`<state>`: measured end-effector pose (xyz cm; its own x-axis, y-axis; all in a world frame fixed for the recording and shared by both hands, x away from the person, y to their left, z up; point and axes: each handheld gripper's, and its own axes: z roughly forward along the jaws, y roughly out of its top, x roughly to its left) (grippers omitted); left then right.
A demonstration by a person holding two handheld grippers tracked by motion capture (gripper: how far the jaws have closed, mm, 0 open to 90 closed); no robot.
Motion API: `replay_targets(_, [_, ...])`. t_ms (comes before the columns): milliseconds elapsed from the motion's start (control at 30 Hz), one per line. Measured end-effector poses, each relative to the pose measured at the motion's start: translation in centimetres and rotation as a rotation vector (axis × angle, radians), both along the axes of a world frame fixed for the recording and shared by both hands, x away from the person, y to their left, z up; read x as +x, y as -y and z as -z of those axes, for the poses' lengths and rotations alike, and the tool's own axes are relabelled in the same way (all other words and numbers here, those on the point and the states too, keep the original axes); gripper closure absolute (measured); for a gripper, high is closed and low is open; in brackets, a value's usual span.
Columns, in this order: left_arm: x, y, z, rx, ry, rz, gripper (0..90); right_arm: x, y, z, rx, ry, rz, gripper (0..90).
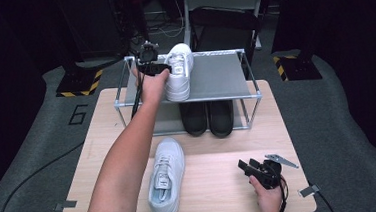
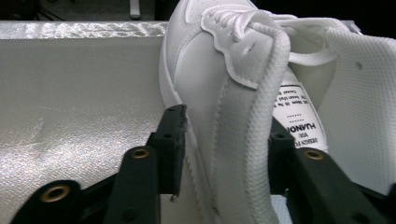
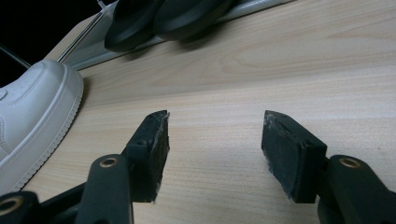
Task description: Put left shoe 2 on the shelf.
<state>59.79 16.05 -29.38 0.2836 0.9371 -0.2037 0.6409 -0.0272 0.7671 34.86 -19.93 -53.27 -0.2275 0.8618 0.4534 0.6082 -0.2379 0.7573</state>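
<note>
Left gripper [image 1: 159, 68] straddles the heel wall of one white shoe [image 1: 179, 71] on the rack's top shelf [image 1: 219, 76], jaws parted, grip released. Its mate [image 1: 166, 180] waits on the tabletop [image 1: 221, 184]; right gripper [image 1: 248, 168] idles open, empty.

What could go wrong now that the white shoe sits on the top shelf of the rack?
The left gripper straddles the heel wall of the white shoe with a gap at the outer jaw, so pulling back could snag the collar and drag the shoe. Its heel overhangs the front edge of the top shelf, so a nudge might tip it off. The second white shoe waits on the table.
</note>
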Motion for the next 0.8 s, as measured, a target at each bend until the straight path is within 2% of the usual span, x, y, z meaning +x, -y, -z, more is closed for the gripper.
replay_targets(133, [-0.2,-0.2,-0.5,-0.041,0.038,0.007,49.5,0.0,0.0,0.0,0.003,-0.004,0.003,41.1])
replay_targets(200, [-0.4,-0.3,-0.8,-0.04,0.033,0.031,46.2,0.0,0.1,0.0,0.004,-0.002,0.003,41.1])
replay_targets(233, [-0.5,-0.2,-0.9,-0.049,0.041,0.02,45.7,0.0,0.1,0.0,0.008,0.003,0.006,41.1])
replay_targets(333, [-1.0,-0.5,-1.5,-0.027,0.061,0.045,45.2,0.0,0.1,0.0,-0.001,-0.003,0.004,41.1])
replay_targets(467, [-1.8,-1.0,-2.4,-0.04,0.077,0.061,45.9,0.0,0.0,0.0,-0.003,0.004,-0.001,41.1])
replay_targets(633, [-3.6,-1.9,-3.6,-0.037,0.101,0.105,46.0,0.0,0.0,0.0,-0.012,0.007,0.0,41.0])
replay_targets(800, [-5.2,-2.5,-4.4,-0.02,0.122,0.149,46.8,0.0,0.0,0.0,-0.013,-0.013,0.007,40.1])
